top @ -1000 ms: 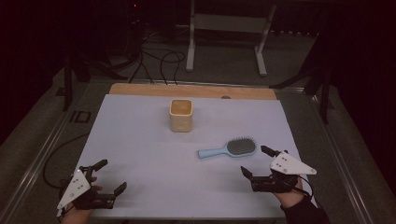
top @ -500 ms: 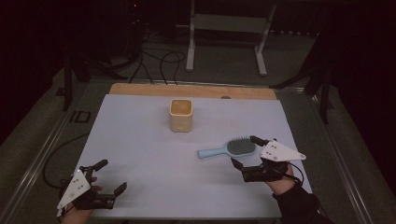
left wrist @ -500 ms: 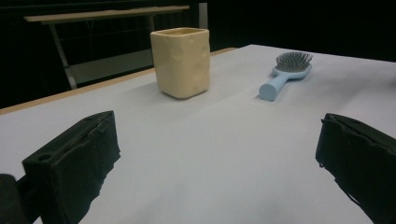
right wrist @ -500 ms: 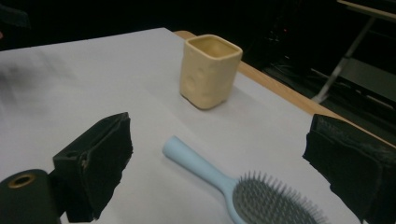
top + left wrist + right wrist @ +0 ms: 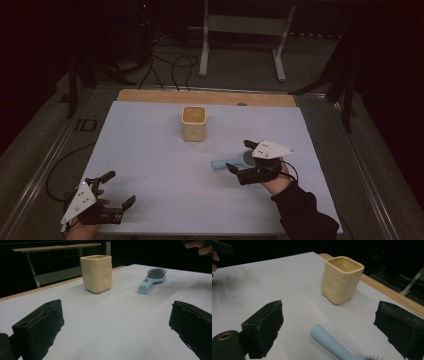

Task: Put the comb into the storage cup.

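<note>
While the left gripper (image 5: 114, 191) sat at the lower left of the high view, jaws spread wide and empty, the right gripper (image 5: 239, 157) hovered right of centre over the blue hairbrush (image 5: 231, 162), jaws wide apart astride its handle, gripping nothing. Farther up, mid-frame, stood the yellow cup (image 5: 193, 123) on the white table (image 5: 150, 145).

1. Smooth pale-blue plastic hairbrush (image 5: 152, 280), matt handle.
2. Glazed cream ceramic cup (image 5: 342, 278), dimpled sides, soft sheen.
3. Matt white bench (image 5: 165, 165) top, bare wood far edge.
</note>
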The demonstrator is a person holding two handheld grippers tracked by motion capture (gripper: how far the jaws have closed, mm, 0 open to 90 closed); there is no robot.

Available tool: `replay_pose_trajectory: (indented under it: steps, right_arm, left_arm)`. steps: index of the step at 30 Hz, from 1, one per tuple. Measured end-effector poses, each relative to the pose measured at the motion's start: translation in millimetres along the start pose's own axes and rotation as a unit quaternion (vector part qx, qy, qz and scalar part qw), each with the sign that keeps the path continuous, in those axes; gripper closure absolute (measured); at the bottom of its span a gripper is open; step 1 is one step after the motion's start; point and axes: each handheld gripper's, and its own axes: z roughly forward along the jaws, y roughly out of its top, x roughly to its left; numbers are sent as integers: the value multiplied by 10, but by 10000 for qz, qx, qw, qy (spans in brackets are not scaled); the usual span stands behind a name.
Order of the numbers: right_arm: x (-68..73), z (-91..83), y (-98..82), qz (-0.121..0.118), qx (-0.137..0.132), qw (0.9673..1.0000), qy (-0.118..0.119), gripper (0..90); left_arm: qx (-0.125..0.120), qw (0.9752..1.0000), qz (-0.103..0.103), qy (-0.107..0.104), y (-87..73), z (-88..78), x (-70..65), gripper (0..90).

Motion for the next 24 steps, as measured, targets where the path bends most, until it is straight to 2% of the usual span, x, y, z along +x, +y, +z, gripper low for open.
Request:
replay_pose_trajectory:
  steps: [12, 17, 20, 23, 24]
  right_arm:
    - [-22, 401, -19, 55, 222, 9995, 226, 97]
    - [-33, 613, -86, 64, 423, 9990, 109, 157]
    - [-33, 703, -112, 67, 534, 9985, -33, 230]
    - [-32, 757, -123, 48, 630, 9979, -110, 250]
    - [-36, 802, -133, 116, 692, 9974, -129, 298]
  left_arm:
    - [3, 10000, 1, -7, 0, -3, 0, 0]
    - [0, 10000, 6, 0, 2, -6, -3, 0]
    - [8, 10000, 11, -8, 1, -3, -3, 0]
    - [8, 10000, 20, -12, 1, -2, -4, 0]
    - [5, 10000, 17, -12, 0, -1, -4, 0]
